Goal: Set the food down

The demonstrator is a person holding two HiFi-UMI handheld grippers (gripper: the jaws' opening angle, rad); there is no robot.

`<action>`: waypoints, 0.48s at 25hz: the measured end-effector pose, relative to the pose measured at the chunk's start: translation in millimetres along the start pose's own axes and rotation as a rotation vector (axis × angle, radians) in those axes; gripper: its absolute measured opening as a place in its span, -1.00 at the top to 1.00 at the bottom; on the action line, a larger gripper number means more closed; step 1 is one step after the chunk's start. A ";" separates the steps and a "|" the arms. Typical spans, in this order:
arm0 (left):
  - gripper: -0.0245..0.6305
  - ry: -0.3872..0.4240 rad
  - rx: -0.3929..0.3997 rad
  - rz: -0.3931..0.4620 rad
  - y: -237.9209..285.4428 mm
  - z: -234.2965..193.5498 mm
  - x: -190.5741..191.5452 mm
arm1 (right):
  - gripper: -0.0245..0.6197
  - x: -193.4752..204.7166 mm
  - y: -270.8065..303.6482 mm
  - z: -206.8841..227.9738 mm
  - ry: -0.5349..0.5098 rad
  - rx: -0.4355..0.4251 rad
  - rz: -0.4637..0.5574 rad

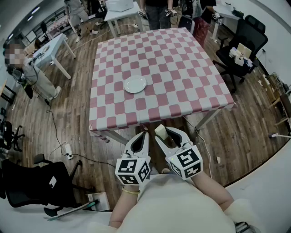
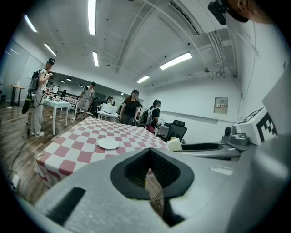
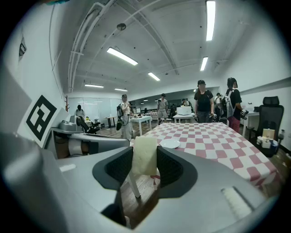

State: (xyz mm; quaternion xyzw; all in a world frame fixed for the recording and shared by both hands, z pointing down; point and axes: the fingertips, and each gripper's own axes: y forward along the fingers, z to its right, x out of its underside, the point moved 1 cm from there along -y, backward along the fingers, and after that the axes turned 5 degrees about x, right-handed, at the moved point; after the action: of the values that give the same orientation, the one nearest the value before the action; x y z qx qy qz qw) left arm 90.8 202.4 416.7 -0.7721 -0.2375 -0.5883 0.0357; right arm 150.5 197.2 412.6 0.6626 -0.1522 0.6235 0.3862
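My right gripper is shut on a pale yellow block of food, which stands upright between its pads. In the right gripper view the food fills the gap between the jaws. My left gripper is beside it, shut and holding nothing; its pads meet at the tip. Both grippers hang just short of the near edge of the table with the red-and-white checked cloth. A small empty white plate lies on the cloth towards the near left, and is also seen as the plate ahead of the food.
Several people stand beyond the table's far end. Black office chairs stand at the right and at the lower left. White tables are at the left. Cables and a power strip lie on the wooden floor.
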 end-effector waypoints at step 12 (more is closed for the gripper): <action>0.93 -0.013 -0.012 -0.005 5.3 -18.7 -1.9 | 0.40 -0.1 17.3 5.4 0.008 0.018 -0.010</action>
State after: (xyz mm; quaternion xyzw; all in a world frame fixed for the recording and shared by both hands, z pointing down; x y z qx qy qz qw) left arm 75.9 190.8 421.9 -0.7754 -0.2362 -0.5849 0.0283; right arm 142.5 182.1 418.5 0.6644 -0.1417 0.6255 0.3837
